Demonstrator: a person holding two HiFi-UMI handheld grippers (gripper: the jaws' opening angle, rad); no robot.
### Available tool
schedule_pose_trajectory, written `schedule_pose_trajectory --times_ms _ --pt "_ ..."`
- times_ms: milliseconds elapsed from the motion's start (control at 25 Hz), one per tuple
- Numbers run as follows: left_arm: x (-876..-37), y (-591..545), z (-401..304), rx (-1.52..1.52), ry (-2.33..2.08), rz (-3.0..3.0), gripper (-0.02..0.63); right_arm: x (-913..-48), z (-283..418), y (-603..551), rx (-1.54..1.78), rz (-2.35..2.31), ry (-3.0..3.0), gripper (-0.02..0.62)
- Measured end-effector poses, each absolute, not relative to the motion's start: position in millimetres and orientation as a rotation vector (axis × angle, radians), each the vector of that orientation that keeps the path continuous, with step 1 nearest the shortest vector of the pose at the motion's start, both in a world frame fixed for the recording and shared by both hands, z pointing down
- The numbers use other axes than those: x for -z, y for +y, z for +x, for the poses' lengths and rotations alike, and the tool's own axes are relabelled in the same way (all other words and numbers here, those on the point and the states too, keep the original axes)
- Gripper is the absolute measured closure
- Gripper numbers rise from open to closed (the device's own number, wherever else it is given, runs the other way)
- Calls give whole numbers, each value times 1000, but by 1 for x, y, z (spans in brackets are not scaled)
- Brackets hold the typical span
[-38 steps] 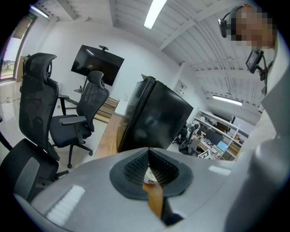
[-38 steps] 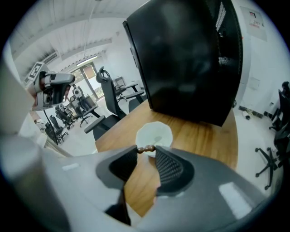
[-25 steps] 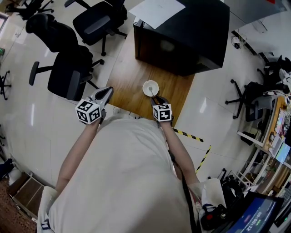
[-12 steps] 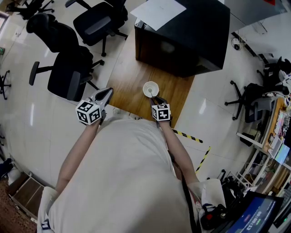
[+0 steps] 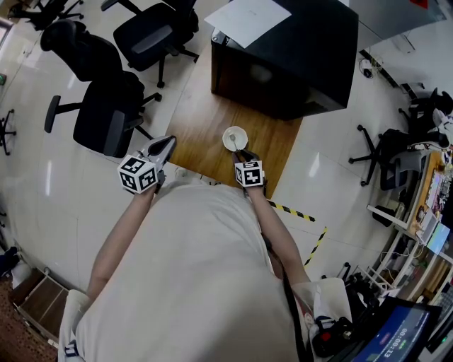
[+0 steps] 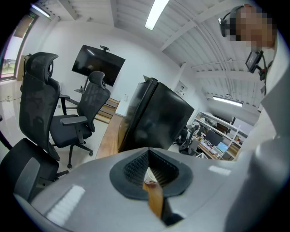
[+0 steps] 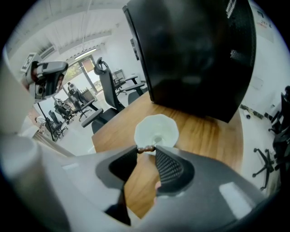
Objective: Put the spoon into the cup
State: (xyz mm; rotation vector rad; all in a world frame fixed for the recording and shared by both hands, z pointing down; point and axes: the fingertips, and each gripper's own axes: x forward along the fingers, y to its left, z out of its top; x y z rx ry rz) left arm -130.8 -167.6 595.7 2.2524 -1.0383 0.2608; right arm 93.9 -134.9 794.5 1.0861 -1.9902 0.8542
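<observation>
Two grippers reached out ahead of the person's torso: the left gripper [image 5: 167, 142] pointed slightly down beside the table's [image 5: 205, 117] near left edge, jaws closed together on nothing. The right gripper [image 5: 243, 152] tilted steeply down at the near rim of the white cup [image 5: 235, 138], its part-open jaws pinching the brown beaded handle of the spoon [image 7: 146, 148]. The spoon's bowl was hard to make out inside the cup and the torso hid the table's near edge, while a black cabinet [image 5: 297, 63] topped with paper [image 5: 244, 18] stood behind the cup and office chairs [image 5: 106, 117] stood to the left.
</observation>
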Motion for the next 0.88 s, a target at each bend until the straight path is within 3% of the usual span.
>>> schedule_pose_trajectory --times_ms 480,640,880 --pt "-592 -167 -145 -236 -1017 2261 603 -800 97 -124 -867 1136 -1960 465" --pt "-590 -168 -148 -224 -1001 2268 603 -798 100 -125 -809 1184 -1947 389" --pt "-597 -169 -162 -213 -980 2287 603 -804 92 -119 -795 1229 -1936 383"
